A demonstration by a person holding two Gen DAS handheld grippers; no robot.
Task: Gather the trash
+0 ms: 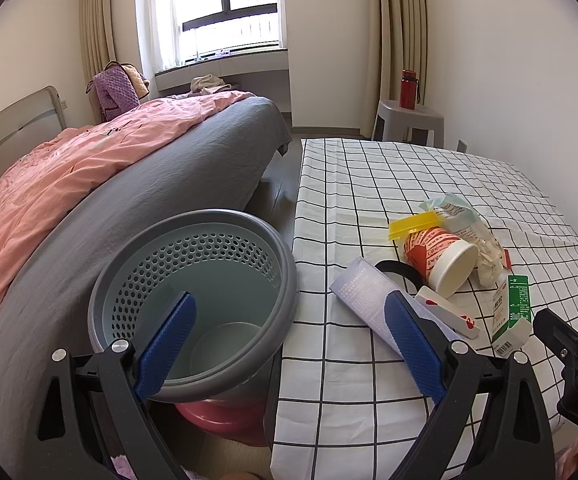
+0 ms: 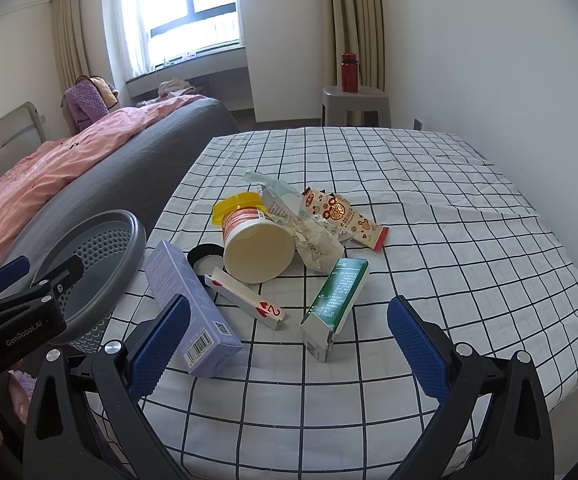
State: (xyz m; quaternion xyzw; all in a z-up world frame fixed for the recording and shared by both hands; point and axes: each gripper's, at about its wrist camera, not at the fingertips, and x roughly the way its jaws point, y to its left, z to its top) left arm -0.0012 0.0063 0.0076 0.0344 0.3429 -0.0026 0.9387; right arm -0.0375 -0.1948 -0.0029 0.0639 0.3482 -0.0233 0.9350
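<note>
Trash pile on checked counter [image 2: 409,200]. Paper cup [image 2: 255,246] on side, mouth toward me. Purple box [image 2: 193,308] lying flat, long axis running away from me, barcode end nearest. Green box [image 2: 335,306] likewise, tilted right. Grey bin [image 1: 193,300] just beside counter's left edge. My left hand-held gripper [image 1: 289,344] wide, empty, straddling bin rim and purple box. My right hand-held gripper [image 2: 289,348] wide, empty, facing green box.

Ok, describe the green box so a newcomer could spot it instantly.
Start at the checked tablecloth and find the trash pile on it. The green and white box lies at the pile's near edge, right of the playing card. It is the only green item there.
</note>
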